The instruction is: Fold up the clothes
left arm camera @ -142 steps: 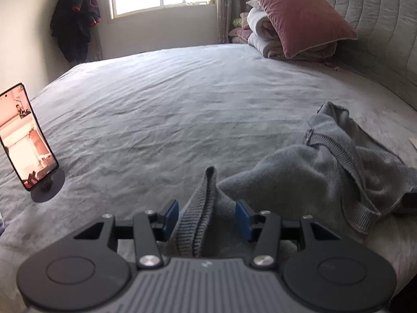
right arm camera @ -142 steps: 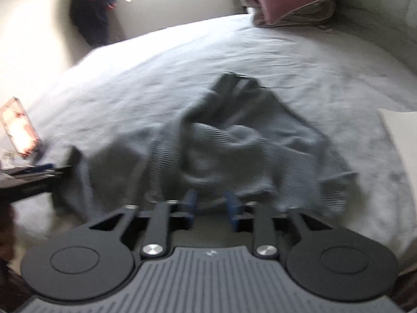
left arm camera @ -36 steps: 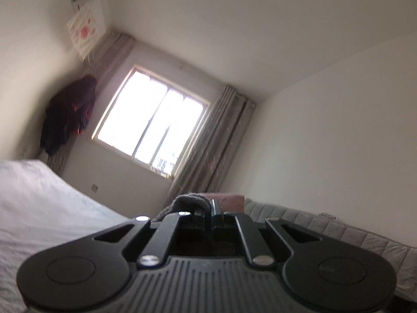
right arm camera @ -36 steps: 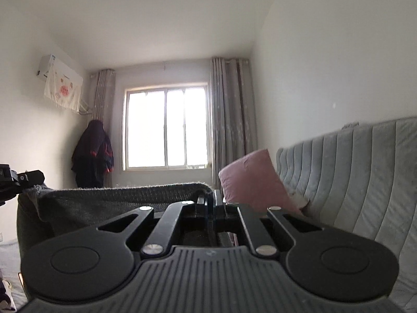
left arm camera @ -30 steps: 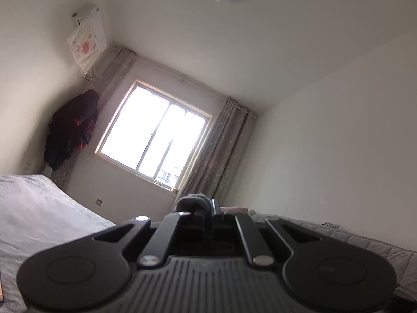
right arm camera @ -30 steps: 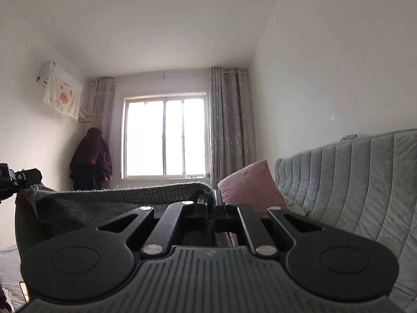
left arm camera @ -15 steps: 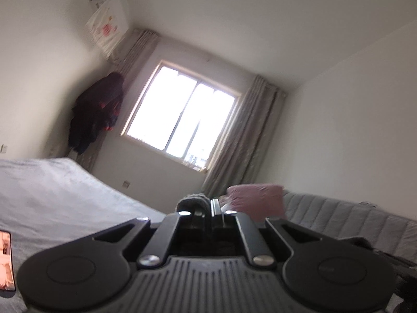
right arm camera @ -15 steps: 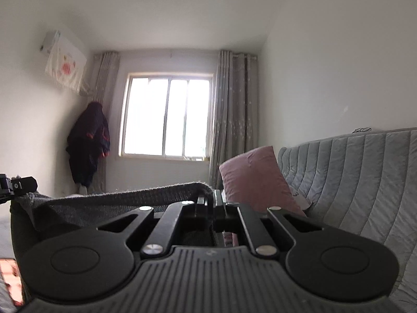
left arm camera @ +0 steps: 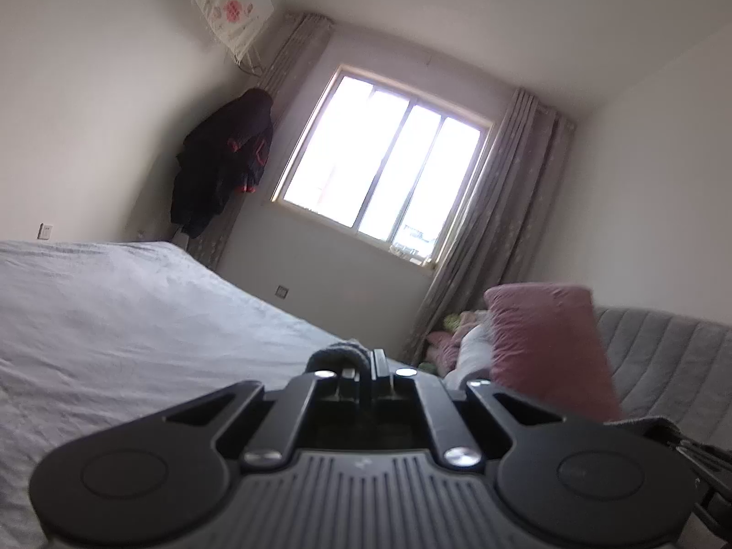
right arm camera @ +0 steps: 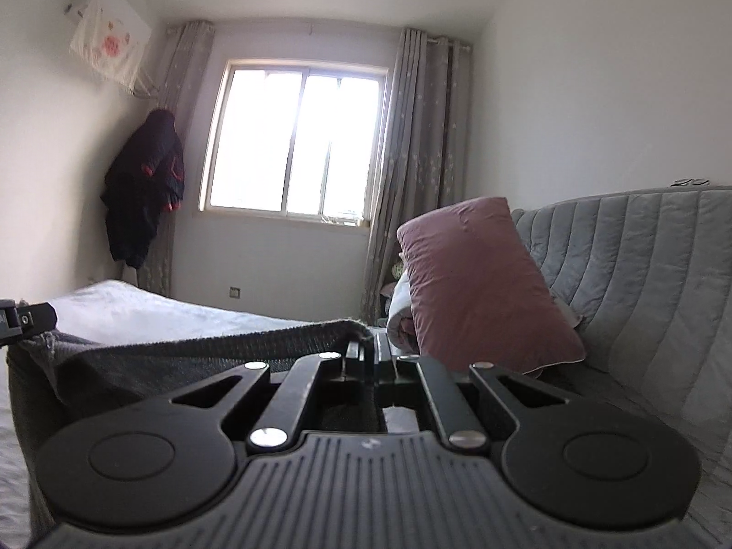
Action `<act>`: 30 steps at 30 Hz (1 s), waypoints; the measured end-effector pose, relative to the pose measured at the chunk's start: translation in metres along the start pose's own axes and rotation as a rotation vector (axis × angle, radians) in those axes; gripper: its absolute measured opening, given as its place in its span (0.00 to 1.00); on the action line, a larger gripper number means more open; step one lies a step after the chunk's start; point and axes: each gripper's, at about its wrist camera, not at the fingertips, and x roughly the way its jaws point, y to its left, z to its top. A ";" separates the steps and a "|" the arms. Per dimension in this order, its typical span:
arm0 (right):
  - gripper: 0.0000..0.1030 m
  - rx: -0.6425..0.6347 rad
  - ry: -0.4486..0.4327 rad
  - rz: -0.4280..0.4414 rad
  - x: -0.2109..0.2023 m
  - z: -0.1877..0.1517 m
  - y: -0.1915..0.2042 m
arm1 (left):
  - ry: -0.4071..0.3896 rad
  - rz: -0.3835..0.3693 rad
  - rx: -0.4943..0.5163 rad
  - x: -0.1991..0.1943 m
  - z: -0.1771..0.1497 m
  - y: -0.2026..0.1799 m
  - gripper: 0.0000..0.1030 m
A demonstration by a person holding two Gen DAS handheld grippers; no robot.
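Note:
Both grippers hold a grey knitted sweater up in the air above the bed. In the right wrist view the sweater (right arm camera: 192,352) stretches as a taut ribbed edge from my right gripper (right arm camera: 369,348), which is shut on it, leftward to the tip of the other gripper (right arm camera: 25,320). In the left wrist view only a small bunch of the sweater (left arm camera: 341,353) pokes above my left gripper (left arm camera: 369,361), shut on it. The rest of the garment hangs below, out of sight.
The grey bed (left arm camera: 114,315) spreads at lower left. A pink pillow (right arm camera: 480,274) leans on folded bedding against the grey padded headboard (right arm camera: 640,283). A dark jacket (right arm camera: 146,192) hangs beside the window (right arm camera: 293,137).
Since 4.7 s ago both grippers have shut on the sweater and lifted it off the bed. Over the last second both cameras have tilted downward, bringing more of the bed and pillow into sight.

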 end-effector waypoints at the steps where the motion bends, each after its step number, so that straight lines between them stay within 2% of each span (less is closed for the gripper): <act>1: 0.04 -0.006 0.002 -0.003 0.011 -0.006 0.004 | 0.007 0.008 0.006 0.012 -0.005 0.002 0.04; 11: 0.04 -0.049 0.098 -0.013 0.106 -0.078 0.038 | 0.153 0.098 0.060 0.120 -0.080 0.035 0.04; 19: 0.04 -0.093 0.174 0.007 0.153 -0.130 0.061 | 0.252 0.159 0.122 0.177 -0.132 0.061 0.05; 23: 0.06 -0.107 0.239 0.039 0.168 -0.150 0.069 | 0.330 0.152 0.121 0.197 -0.154 0.077 0.07; 27: 0.14 -0.123 0.297 0.053 0.177 -0.160 0.070 | 0.396 0.151 0.106 0.207 -0.168 0.090 0.17; 29: 0.22 -0.123 0.322 0.047 0.179 -0.161 0.067 | 0.421 0.151 0.101 0.208 -0.170 0.094 0.31; 30: 0.37 -0.124 0.334 0.044 0.179 -0.162 0.065 | 0.431 0.151 0.101 0.208 -0.170 0.096 0.35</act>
